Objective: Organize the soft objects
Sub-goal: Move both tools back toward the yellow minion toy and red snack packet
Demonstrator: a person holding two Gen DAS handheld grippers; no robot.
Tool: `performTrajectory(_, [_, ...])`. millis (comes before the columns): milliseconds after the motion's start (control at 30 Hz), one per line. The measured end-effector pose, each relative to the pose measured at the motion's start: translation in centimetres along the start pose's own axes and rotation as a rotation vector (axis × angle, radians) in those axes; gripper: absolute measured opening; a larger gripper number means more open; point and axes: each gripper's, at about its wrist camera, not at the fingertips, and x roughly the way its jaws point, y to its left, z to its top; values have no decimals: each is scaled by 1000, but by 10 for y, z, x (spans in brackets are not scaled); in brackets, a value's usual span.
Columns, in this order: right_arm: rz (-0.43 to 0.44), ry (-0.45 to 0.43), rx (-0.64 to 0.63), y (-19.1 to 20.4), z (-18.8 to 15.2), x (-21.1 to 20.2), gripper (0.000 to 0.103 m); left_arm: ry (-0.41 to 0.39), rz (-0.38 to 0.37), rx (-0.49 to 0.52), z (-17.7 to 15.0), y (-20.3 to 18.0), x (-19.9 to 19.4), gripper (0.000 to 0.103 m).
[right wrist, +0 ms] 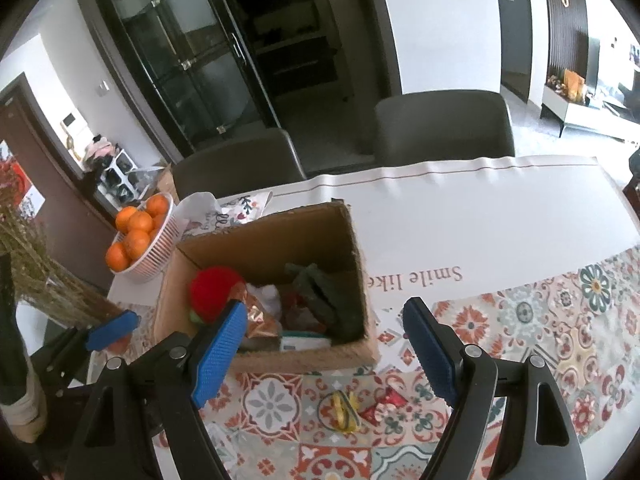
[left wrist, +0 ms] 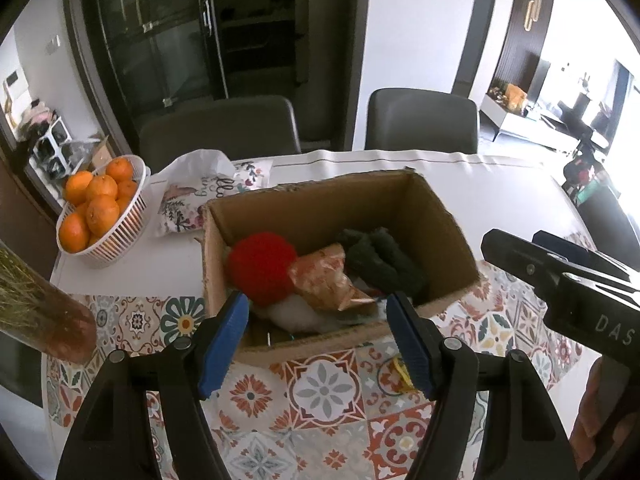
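Observation:
An open cardboard box (left wrist: 436, 216) stands on the patterned tablecloth. In it lie a red fuzzy ball (left wrist: 262, 270), a crinkly copper-coloured piece (left wrist: 324, 280), a dark green knitted item (left wrist: 384, 260) and something white (left wrist: 292, 314). The box also shows in the right wrist view (right wrist: 360, 264). My left gripper (left wrist: 320, 340) is open and empty, just short of the box's near wall. My right gripper (right wrist: 324, 348) is open and empty, above a small yellow item (right wrist: 345, 410) and a small red item (right wrist: 385, 402) on the cloth in front of the box.
A white basket of oranges (left wrist: 116, 236) and a floral pouch (left wrist: 188, 204) sit left of the box. A vase of dried stems (left wrist: 44, 312) stands at the near left. Two grey chairs (left wrist: 422, 120) stand behind the table.

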Motion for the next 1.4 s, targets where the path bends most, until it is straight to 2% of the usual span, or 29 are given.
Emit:
performTrajectory(333, [-27, -33, 11, -22, -28, -22, 81, -40, -23, 37, -25, -26, -15, 73])
performTrajectory(567, [-49, -36, 55, -39, -52, -23, 81, -17, -56, 33, -46, -39, -9, 73])
performTrajectory(833, [-38, 47, 168, -63, -74, -1, 80, 55, -79, 29, -64, -51, 10, 73])
performTrajectory(1200, [-23, 125, 304, -85, -96, 31, 77, 87, -111, 84, -85, -65, 39, 72])
performTrajectory(1400, [-10, 199, 363, -95, -108, 57, 72, 103, -141, 134, -99, -76, 57, 72])
